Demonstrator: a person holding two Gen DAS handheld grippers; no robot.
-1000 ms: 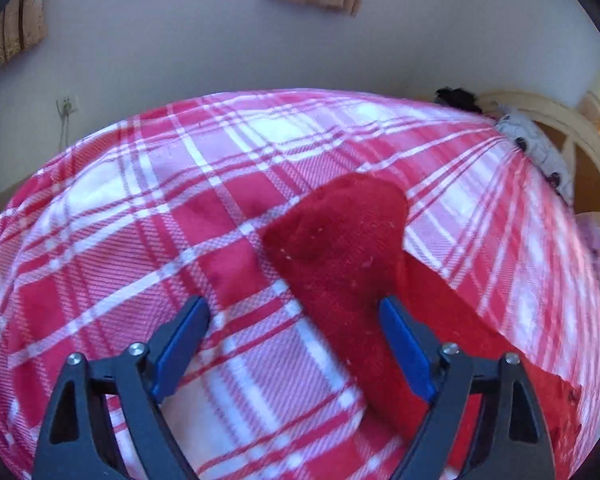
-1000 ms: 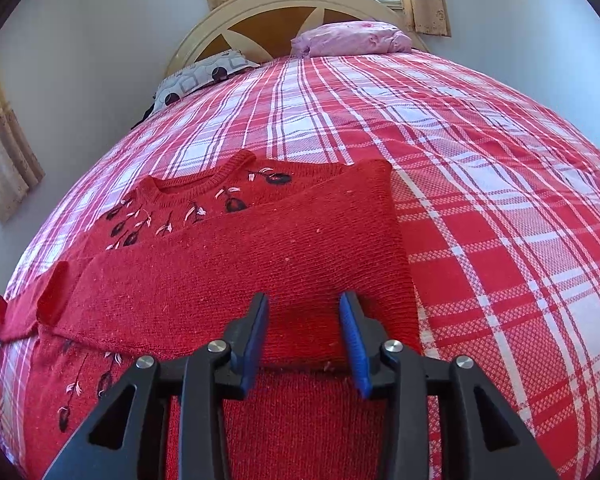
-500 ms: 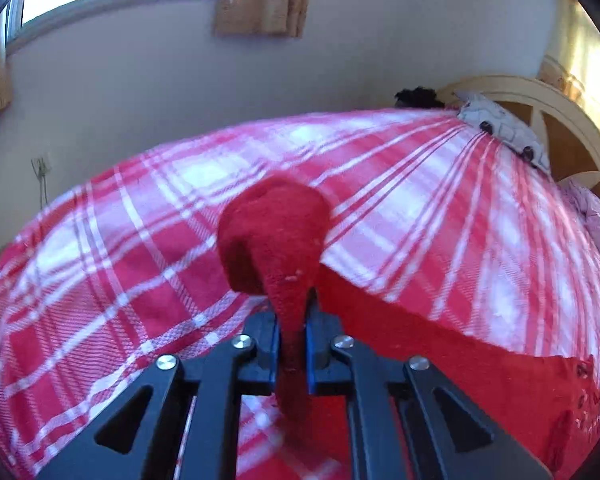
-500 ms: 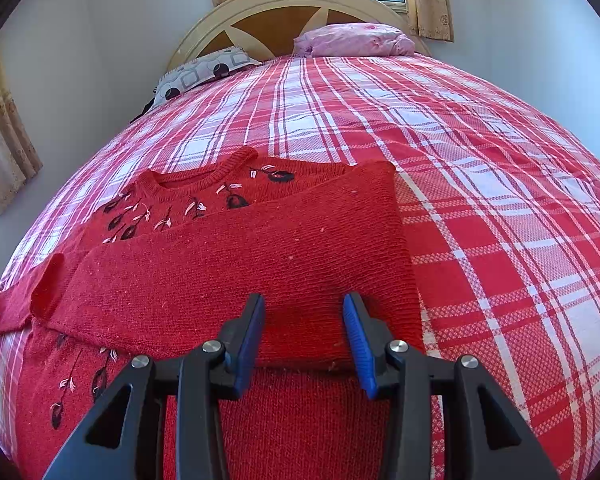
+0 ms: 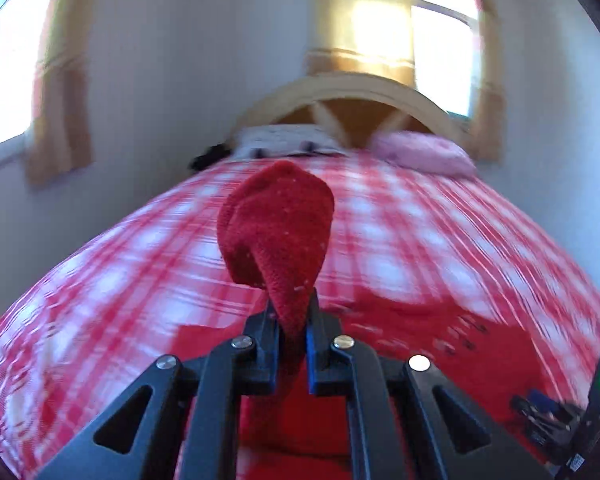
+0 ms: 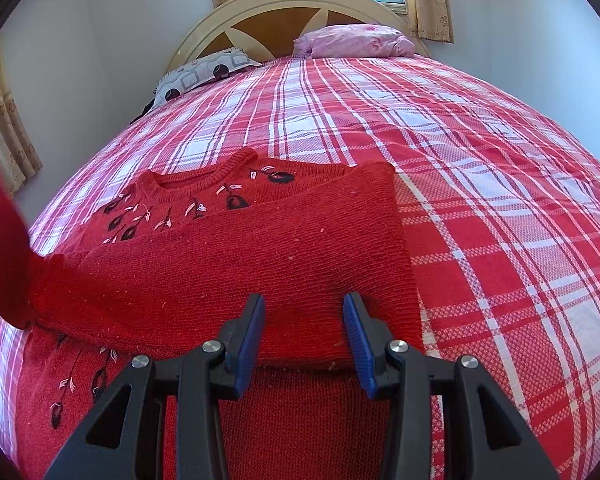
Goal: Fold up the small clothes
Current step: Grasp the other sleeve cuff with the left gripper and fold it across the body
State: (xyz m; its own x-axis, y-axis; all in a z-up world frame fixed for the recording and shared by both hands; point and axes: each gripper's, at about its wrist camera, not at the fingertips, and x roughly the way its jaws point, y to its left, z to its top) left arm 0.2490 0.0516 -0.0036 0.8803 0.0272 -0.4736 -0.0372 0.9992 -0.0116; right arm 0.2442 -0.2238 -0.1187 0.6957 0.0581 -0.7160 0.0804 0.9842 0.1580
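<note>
**Left sleeve lifted for the fold**

Left gripper point(image 5: 291, 330) was clamped on the red knitted sweater's cuff point(image 5: 276, 224), raised above the red plaid bedspread point(image 6: 480, 184). Sweater body point(image 6: 236, 264) lay flat, hem nearest, collar toward the headboard. Right gripper point(image 6: 304, 332) stood part-open over the folded right sleeve, pads apart.

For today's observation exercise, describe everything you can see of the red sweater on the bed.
The red sweater is a knitted pullover with a ribbed round neck and dark and pale embroidered flowers across the chest. It lies flat on the plaid bedspread, one sleeve folded across its front. The other sleeve's cuff is lifted, pinched in the shut left gripper. The right gripper hovers with jaws apart over the folded sleeve's lower edge.
</note>
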